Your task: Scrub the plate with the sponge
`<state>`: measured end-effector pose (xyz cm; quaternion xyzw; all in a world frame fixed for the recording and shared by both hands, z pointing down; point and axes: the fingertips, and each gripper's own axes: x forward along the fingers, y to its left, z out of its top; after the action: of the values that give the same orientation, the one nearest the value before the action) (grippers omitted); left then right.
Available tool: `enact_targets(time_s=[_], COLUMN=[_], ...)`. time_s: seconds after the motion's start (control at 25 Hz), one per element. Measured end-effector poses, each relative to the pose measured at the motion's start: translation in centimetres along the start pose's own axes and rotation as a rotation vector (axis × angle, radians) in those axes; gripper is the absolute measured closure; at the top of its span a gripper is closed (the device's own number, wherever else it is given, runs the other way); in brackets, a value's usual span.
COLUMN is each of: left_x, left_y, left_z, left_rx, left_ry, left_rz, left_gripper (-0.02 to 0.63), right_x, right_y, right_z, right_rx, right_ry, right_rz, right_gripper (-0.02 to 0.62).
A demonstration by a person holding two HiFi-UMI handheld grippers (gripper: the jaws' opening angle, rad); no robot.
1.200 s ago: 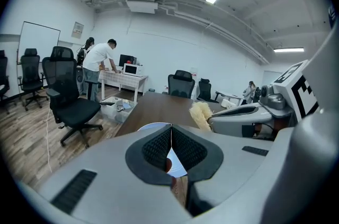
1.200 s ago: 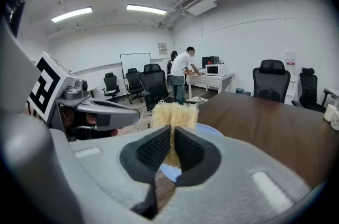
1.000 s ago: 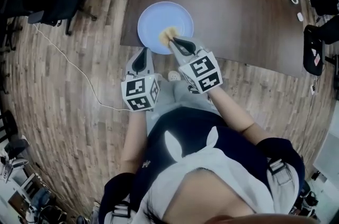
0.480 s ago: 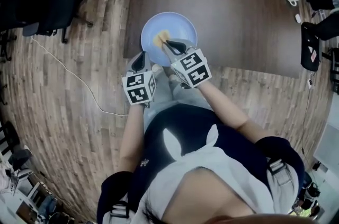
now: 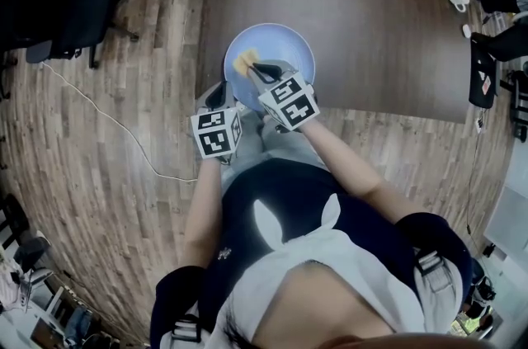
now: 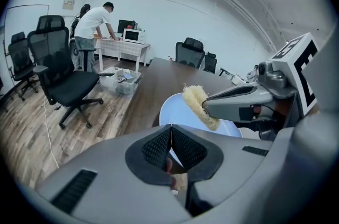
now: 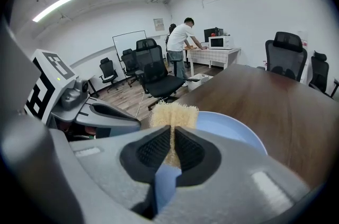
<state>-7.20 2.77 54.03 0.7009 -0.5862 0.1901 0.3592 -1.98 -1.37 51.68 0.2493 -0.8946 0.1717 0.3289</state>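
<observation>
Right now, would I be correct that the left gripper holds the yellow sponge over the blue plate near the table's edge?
Not quite: it is the right gripper that holds the sponge, its jaws clamped on it, as the right gripper view shows. The left gripper is shut with nothing between its jaws. The rest stands: the sponge is over the blue plate near the edge of the table.

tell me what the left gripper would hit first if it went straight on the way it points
Probably the near rim of the plate, just beyond the shut left gripper. The sponge in the right gripper sits right of that line. Depth is uncertain.
</observation>
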Motion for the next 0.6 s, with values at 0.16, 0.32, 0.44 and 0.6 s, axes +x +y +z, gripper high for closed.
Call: enact_targets(time_s=[0.16,0.32,0.44,0.6], left_x=[1.2,2.4,3.0,3.9], left_y=[0.2,0.4,0.6,1.2], left_z=[-0.1,-0.3,-0.2,-0.1], left_rx=[-0.002,0.008,0.01,0.009], left_ry=[0.021,0.042,0.051,0.062], left_rz=[-0.021,-0.029,-0.034,-0.03], left_gripper=[0.597,0.597,0.597,0.597], right_x=[1.9,3.6,4.7,6.0], right_y=[-0.5,-1.1,-1.4,-1.6], right_z=[-0.5,-0.7,-0.8,-1.1], right_rx=[0.008,0.005,-0.004,-0.028], right_ry=[0.036,0.074,0.093,0.128], right_rz=[0.002,0.015,0.023,0.032], right_gripper=[0.574,0.574,0.574,0.574])
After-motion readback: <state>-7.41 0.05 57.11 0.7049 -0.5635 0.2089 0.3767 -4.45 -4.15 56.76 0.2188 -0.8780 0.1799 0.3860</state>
